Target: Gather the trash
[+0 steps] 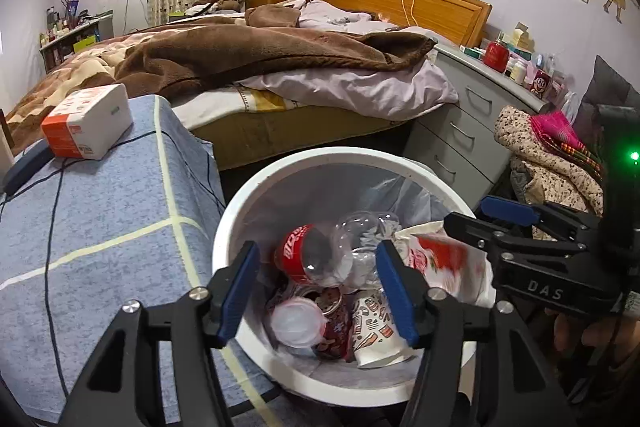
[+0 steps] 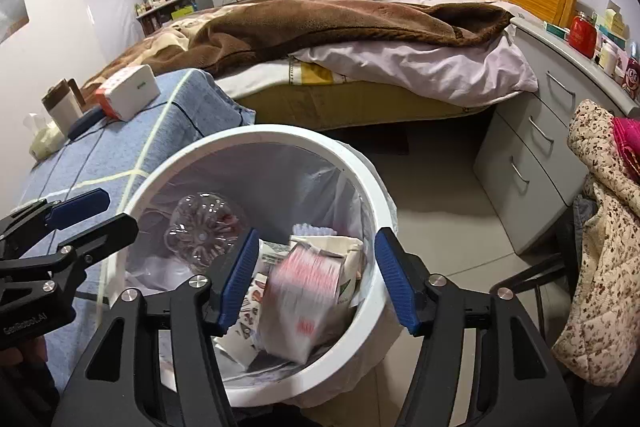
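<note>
**Both grippers parted over the lined bin**

At the left of the left wrist view, a tissue pack lies on a blue checked cloth. Lower centre, the left gripper hangs over the white trash bin, fingers apart with nothing between the pads; beneath it a red-labelled clear bottle rests among cups. Right of that, a red-and-white carton, blurred, sits below the right gripper, whose fingers also stand apart and empty.
</note>
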`<state>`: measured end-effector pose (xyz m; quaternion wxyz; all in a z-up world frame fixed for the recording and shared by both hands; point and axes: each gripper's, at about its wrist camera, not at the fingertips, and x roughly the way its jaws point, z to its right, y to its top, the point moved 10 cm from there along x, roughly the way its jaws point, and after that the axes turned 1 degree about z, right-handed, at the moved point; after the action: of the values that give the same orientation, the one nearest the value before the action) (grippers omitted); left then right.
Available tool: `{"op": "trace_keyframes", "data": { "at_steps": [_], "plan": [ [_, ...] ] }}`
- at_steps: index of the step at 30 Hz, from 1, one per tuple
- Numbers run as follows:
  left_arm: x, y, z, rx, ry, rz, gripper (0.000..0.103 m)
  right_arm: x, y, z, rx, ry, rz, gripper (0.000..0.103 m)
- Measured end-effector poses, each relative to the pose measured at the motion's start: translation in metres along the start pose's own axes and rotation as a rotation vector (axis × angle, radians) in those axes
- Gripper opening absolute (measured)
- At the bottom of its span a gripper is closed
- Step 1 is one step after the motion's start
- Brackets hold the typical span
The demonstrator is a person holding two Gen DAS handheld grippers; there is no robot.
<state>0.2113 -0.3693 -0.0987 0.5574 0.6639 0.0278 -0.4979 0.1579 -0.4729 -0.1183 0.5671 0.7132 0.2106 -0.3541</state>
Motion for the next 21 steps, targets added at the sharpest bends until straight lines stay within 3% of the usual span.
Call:
{"op": "trace_keyframes", "data": {
  "at_steps": [3,11,21],
  "plan": [
    [-0.005,0.000,-0.005,-0.018,0.011,0.009,0.073,-0.005,0.001,0.000,0.000,-0.013,0.016,0.062],
    [-0.031,-0.010,-0.020,-0.052,0.064,0.044,0.076,-0.029,-0.002,-0.007,0.018,-0.027,0.082,0.062],
    [-0.107,-0.035,-0.040,-0.071,0.199,0.177,0.077,-0.080,-0.027,-0.044,0.027,0.005,0.200,0.062]
  ]
}}
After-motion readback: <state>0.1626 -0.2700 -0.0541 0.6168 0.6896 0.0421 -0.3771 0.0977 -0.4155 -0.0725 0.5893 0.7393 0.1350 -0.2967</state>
